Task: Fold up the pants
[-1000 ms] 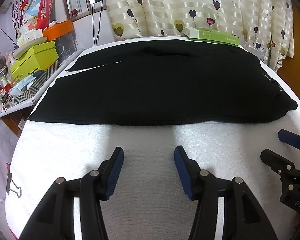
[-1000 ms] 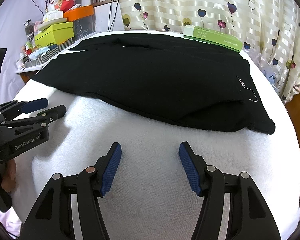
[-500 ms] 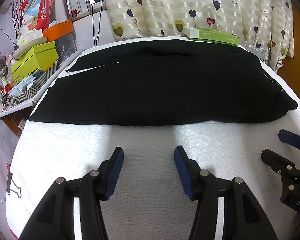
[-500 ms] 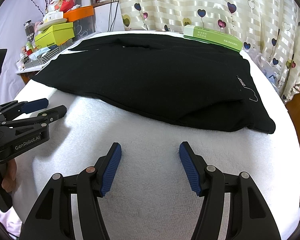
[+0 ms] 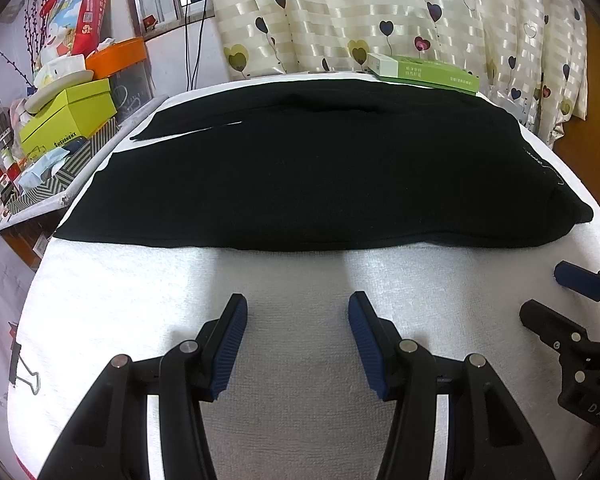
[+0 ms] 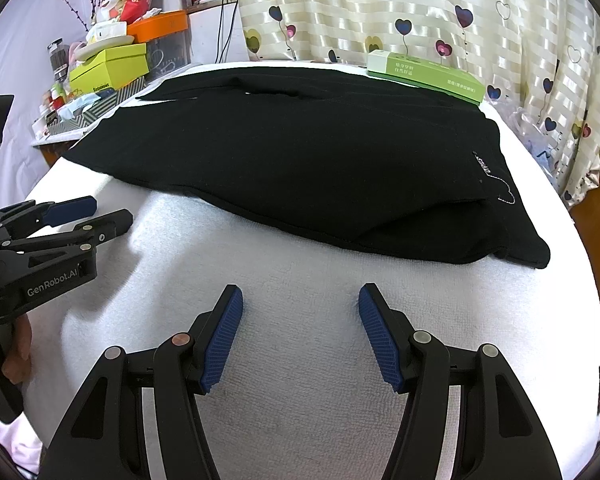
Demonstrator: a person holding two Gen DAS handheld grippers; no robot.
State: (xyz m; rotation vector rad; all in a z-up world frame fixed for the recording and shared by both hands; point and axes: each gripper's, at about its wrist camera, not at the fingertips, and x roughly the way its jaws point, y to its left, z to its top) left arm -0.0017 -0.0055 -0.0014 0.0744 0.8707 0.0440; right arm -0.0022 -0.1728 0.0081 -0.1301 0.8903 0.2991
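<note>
Hovering low over the white towel point(image 5: 148, 304), both tools are parked short of the garment — and holding this against the views of a second ago, nothing has budged: same height, same gap to the cloth, same spread of the jaws. That stillness reads as a pause before the first grab, so by my judgement the fold has not begun. The left gripper point(image 5: 298, 308) stands wide, its blue pads well apart and clamping nothing; the right gripper point(image 6: 300, 300) is just as wide and just as empty, showing in the left view as a dark frame at the right edge. The black pants point(image 5: 300, 176) lie spread across the far half of the table, near hem running almost straight from left to right, just beyond the fingertips but not touching them. At the right end the fabric looks doubled, one layer lapping over another, with small white lettering and a stitched outline near that corner point(image 6: 496, 180). A pale slit shows at the far left where two edges part. The cloth sits flat with few wrinkles — soft and limp, likely to sag when lifted. A green box point(image 6: 424, 76) rests at the table's far edge, touching or just behind the pants; a binder clip point(image 5: 22, 372) grips the towel's left border.
</note>
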